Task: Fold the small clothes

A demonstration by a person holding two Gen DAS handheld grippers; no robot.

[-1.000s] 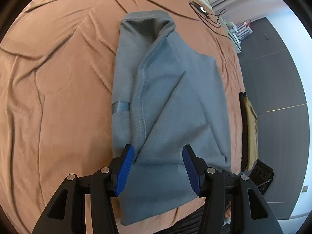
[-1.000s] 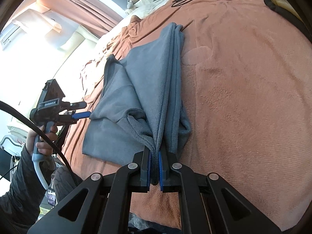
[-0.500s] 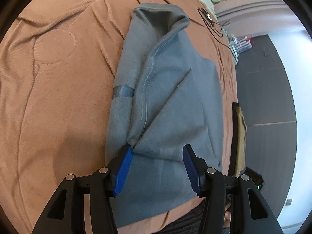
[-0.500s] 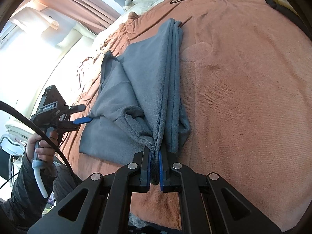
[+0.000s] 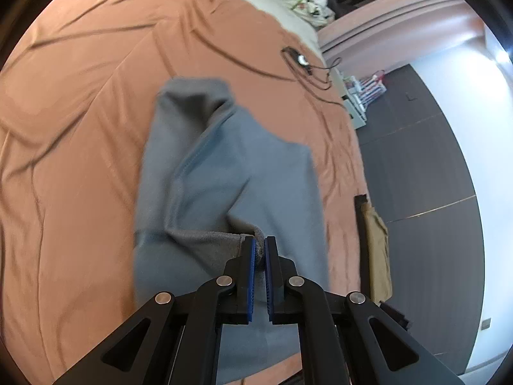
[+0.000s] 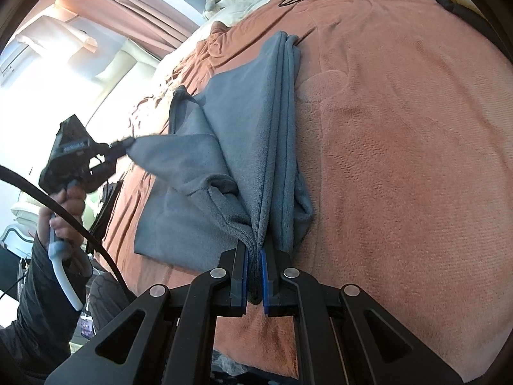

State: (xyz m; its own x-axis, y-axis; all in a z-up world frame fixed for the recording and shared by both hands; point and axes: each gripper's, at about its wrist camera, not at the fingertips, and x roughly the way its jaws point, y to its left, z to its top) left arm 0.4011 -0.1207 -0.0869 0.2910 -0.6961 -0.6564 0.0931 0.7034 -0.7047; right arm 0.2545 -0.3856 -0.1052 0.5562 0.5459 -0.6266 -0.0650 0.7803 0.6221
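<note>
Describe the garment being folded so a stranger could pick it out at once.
Start at the rust-orange bedspread that covers the bed. The grey-blue fleece top lies partly folded near its front edge, with the left gripper and the right gripper each shut on an edge. It is the only grey-blue cloth there; the tan item at the bed's side is smaller and untouched.

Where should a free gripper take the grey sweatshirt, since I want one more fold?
Probably the grey sweatshirt's far collar end, approached from above the brown blanket: it lies loose, while the left gripper and right gripper pinch the near corners.
</note>
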